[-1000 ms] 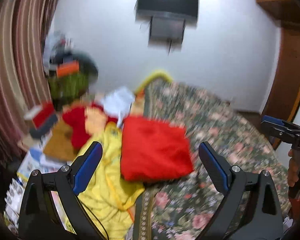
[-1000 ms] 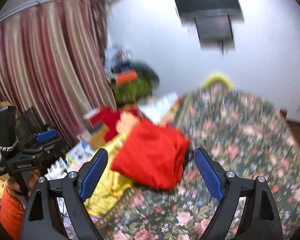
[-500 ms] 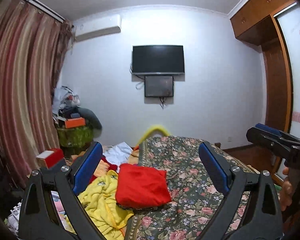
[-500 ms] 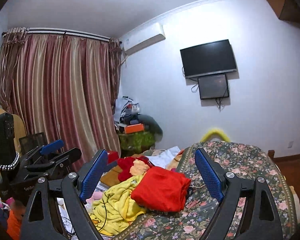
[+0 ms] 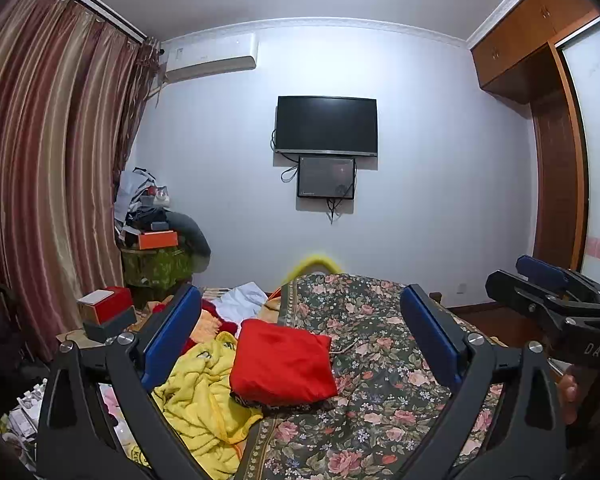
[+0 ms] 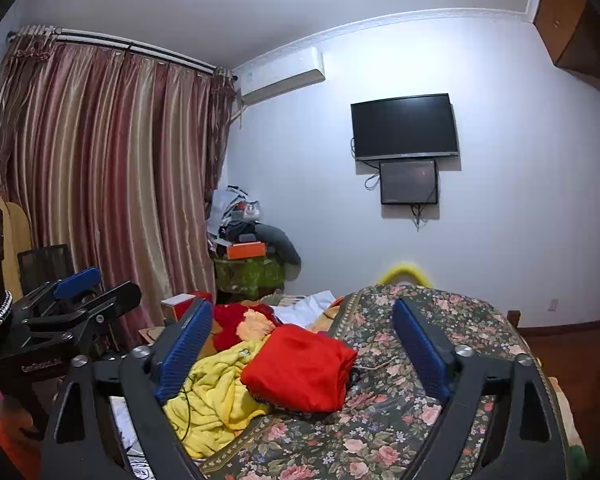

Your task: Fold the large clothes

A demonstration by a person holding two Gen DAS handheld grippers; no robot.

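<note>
Folded red garment (image 5: pixel 284 364) on bed (image 5: pixel 384 396); both tongs apart.

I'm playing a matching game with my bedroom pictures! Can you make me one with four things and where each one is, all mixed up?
Things:
1. red folded garment
2. yellow blanket
3. television
4. orange box

Places:
A. up on the white wall
B. crumpled at the left edge of the bed
C. on the cluttered stand by the curtain
D. on the flowery bedspread, lying partly on the yellow blanket

Pairs: 1-D, 2-B, 3-A, 4-C
</note>
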